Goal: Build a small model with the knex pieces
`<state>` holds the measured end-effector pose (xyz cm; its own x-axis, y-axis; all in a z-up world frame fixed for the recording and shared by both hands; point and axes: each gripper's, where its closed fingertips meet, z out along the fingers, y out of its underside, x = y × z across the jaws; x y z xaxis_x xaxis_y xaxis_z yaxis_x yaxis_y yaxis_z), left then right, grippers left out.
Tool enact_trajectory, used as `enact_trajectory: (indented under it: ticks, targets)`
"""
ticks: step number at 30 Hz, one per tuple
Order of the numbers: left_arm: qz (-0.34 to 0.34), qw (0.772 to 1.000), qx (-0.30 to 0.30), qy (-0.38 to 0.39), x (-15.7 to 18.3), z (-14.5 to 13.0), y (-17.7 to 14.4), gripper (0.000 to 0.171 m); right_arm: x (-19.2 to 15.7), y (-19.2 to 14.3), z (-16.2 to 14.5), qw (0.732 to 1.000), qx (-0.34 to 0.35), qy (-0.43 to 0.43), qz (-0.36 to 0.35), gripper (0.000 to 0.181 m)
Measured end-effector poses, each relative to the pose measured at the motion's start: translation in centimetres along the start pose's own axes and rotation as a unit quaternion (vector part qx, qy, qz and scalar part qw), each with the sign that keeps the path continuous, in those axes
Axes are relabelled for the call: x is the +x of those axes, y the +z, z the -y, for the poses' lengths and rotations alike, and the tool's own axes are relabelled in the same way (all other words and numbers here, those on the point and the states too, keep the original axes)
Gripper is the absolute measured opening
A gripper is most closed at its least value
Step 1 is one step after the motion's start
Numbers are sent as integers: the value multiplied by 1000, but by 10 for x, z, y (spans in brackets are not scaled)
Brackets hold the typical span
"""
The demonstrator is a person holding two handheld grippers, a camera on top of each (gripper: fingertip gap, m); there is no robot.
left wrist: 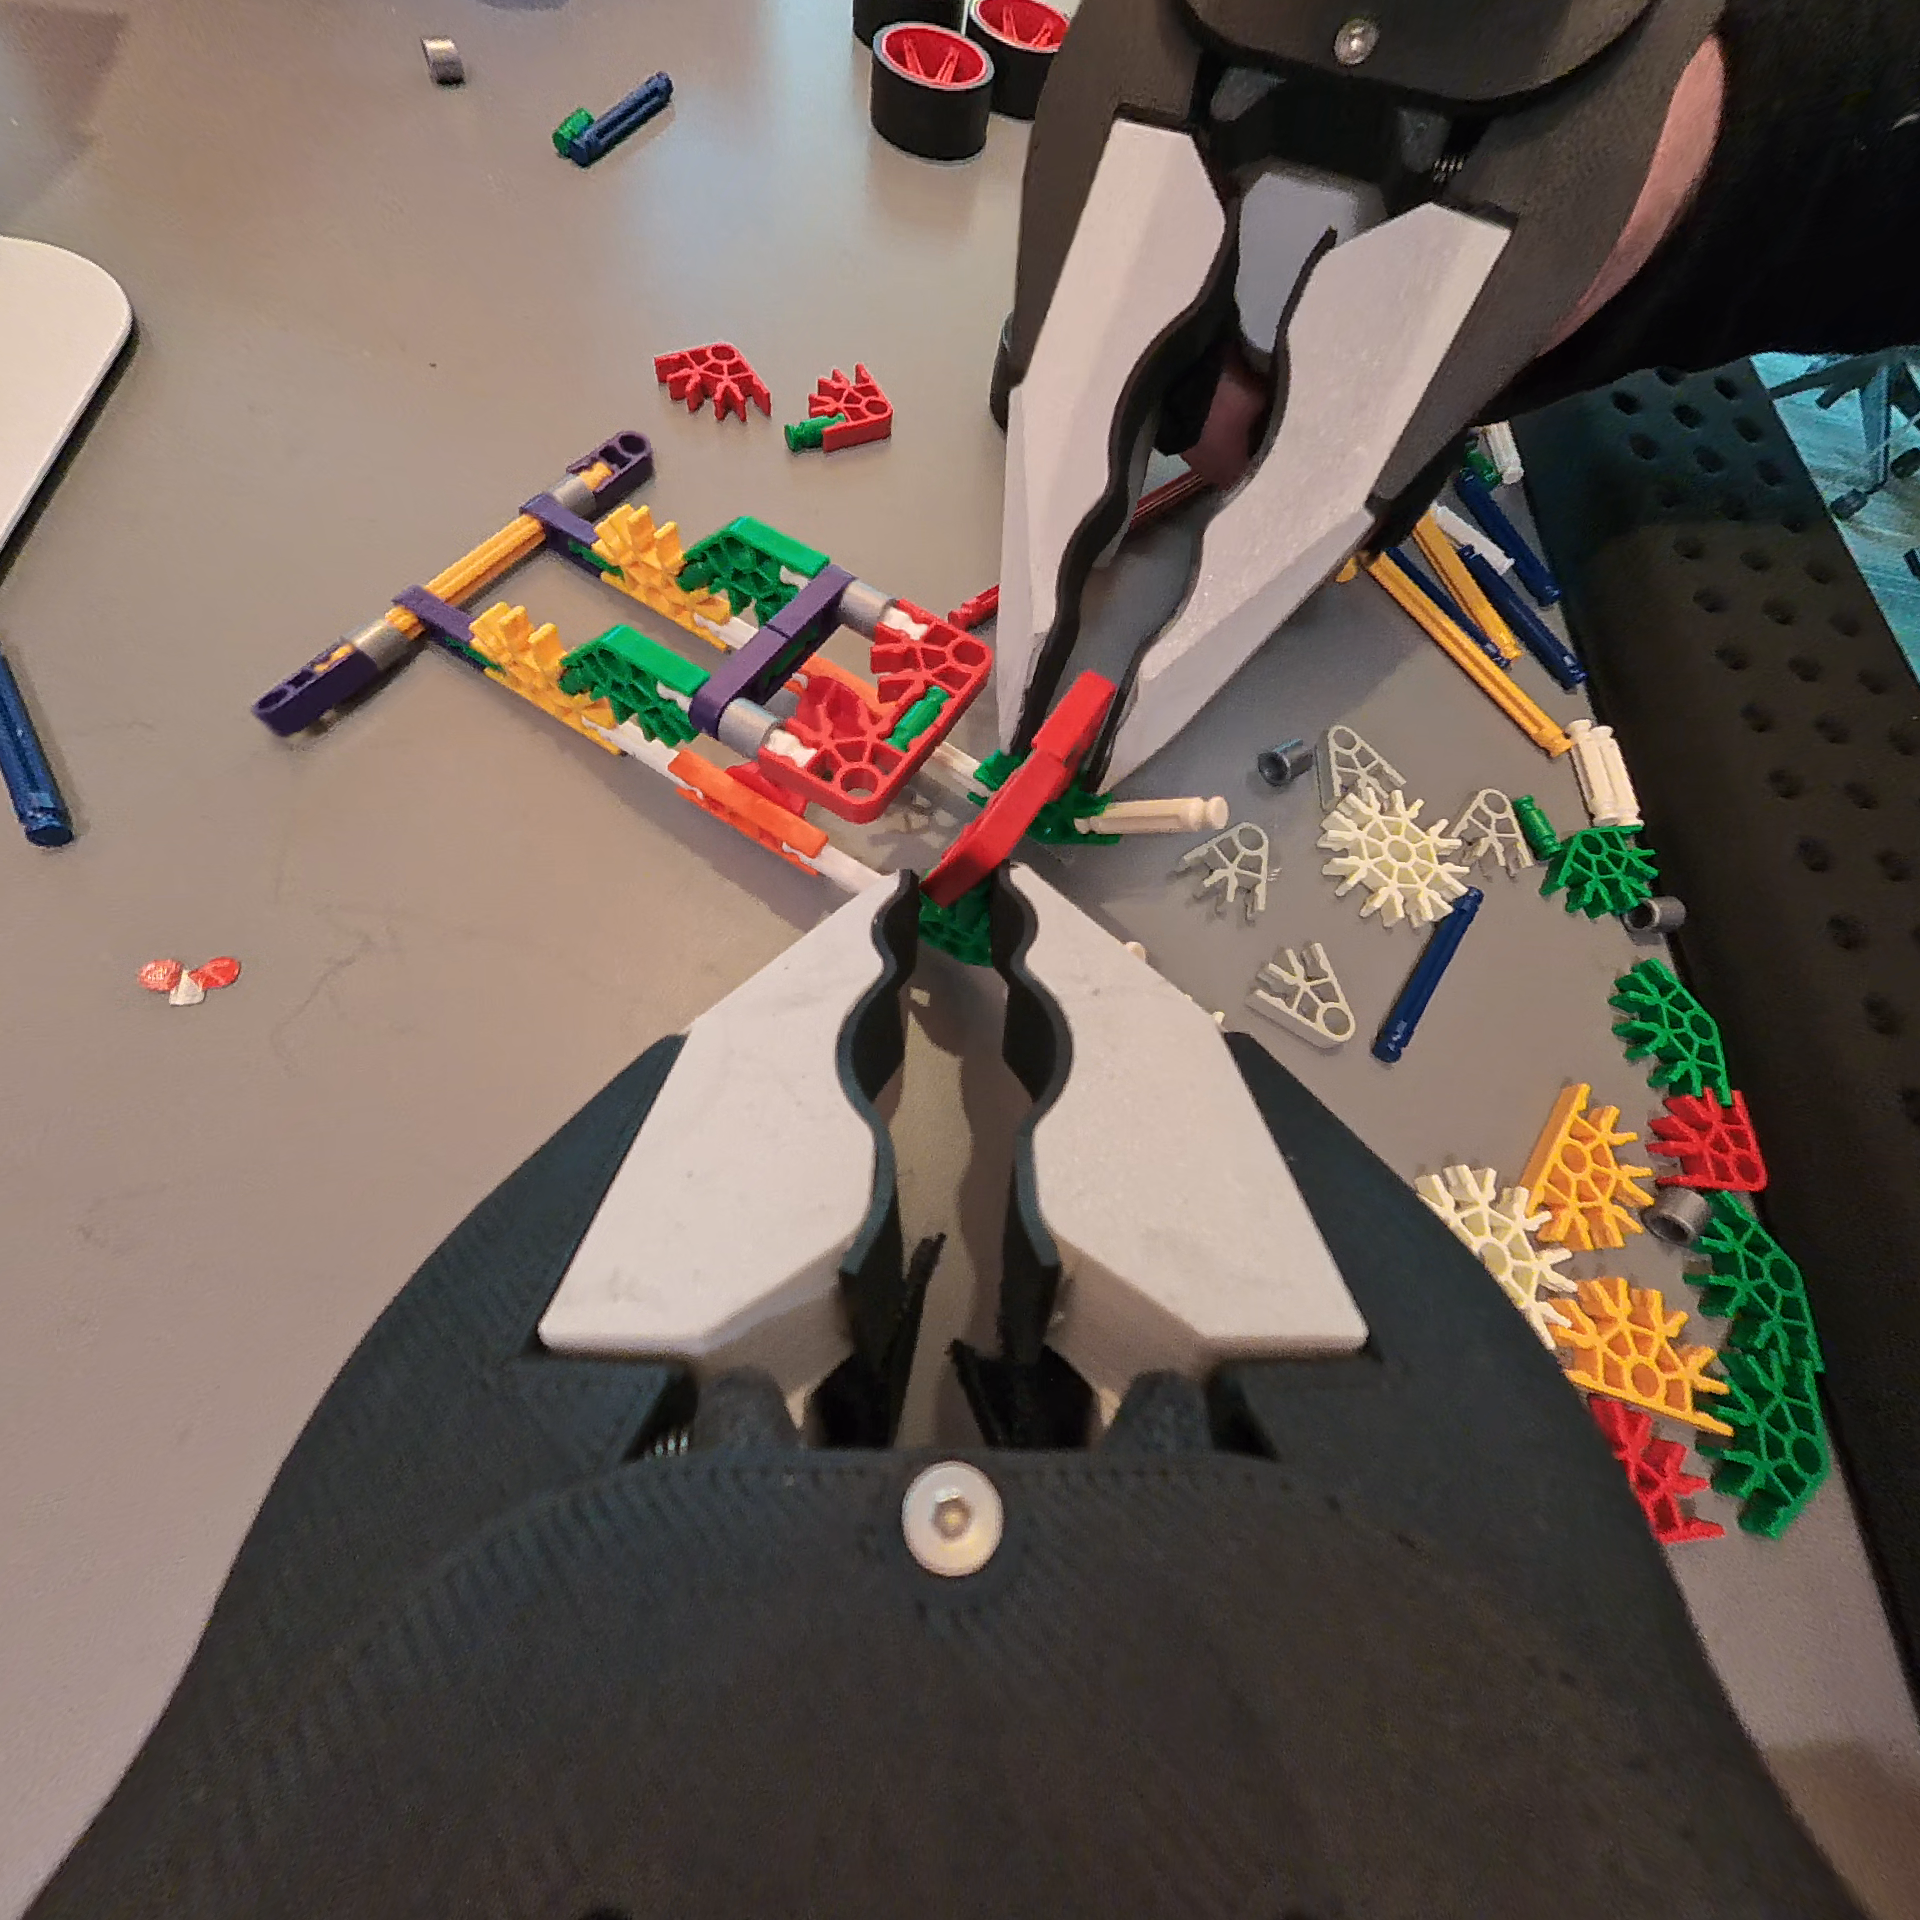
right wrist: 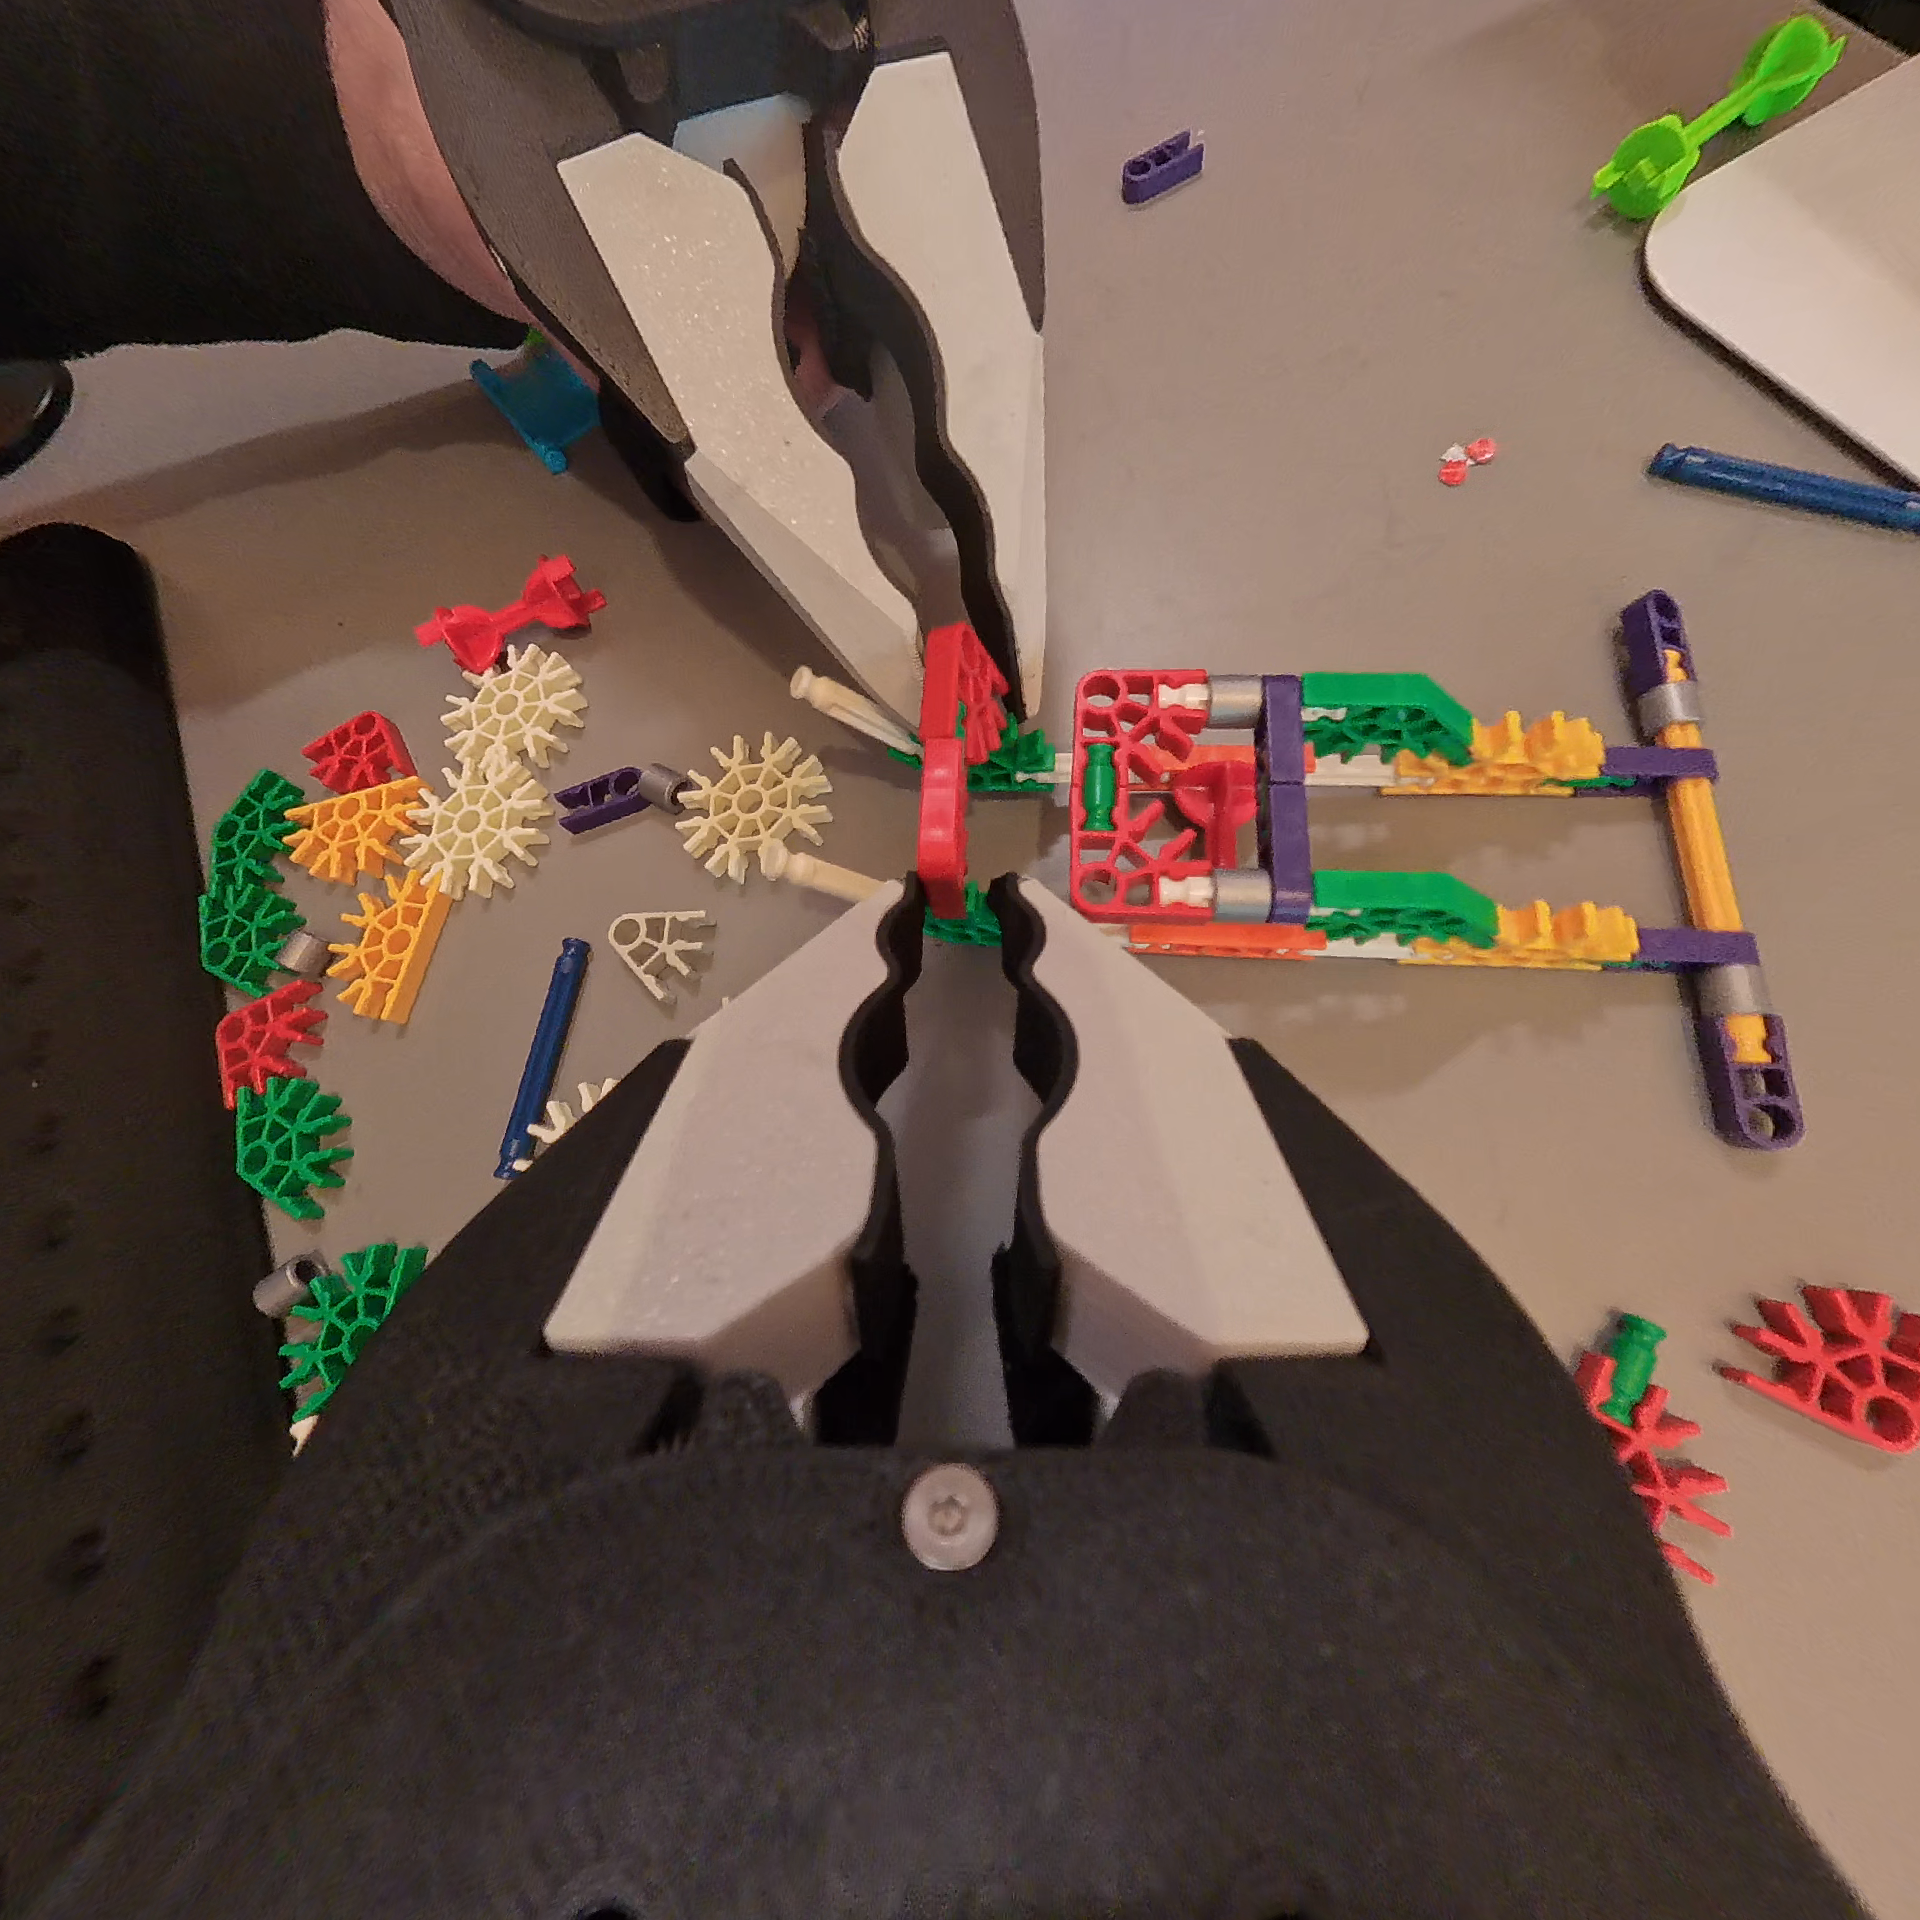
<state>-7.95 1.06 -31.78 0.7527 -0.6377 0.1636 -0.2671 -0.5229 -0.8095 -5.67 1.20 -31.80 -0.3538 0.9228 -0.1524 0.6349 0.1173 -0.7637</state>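
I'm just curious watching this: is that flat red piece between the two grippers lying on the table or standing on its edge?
Standing on edge. The flat red piece shows its thin side, raised above the table, with a hand-held gripper at each end.

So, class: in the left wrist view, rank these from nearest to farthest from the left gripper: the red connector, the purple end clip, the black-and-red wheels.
1. Red connector, at the left gripper tips.
2. Purple end clip, far left.
3. Black-and-red wheels, top edge.
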Motion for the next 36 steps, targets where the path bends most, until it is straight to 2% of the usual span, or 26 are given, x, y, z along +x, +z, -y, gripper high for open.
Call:
enact_trajectory:
  ticks: [6,12,18,24,30,36]
  targets:
    - [0,1000,-8,-5,0,-1,1,11,0,2,-1,1000,-12,-10,-6,11]
    - [-21,1000,-6,-2,6,2,-3,14,-1,-5,-3,999,-14,-12,44,11]
    - [-32,998,-43,42,11,1,2,10,2,-9,-8,997,-32,-23,72,11]
    - [-42,997,-42,42,14,2,7,7,5,-13,-10,995,-37,-3,89,12]
    - [-51,998,-30,22,18,4,12,5,6,-15,-10,994,-45,10,98,18]
    - [-45,998,-29,22,17,9,19,4,8,-14,0,995,-45,-51,67,21]
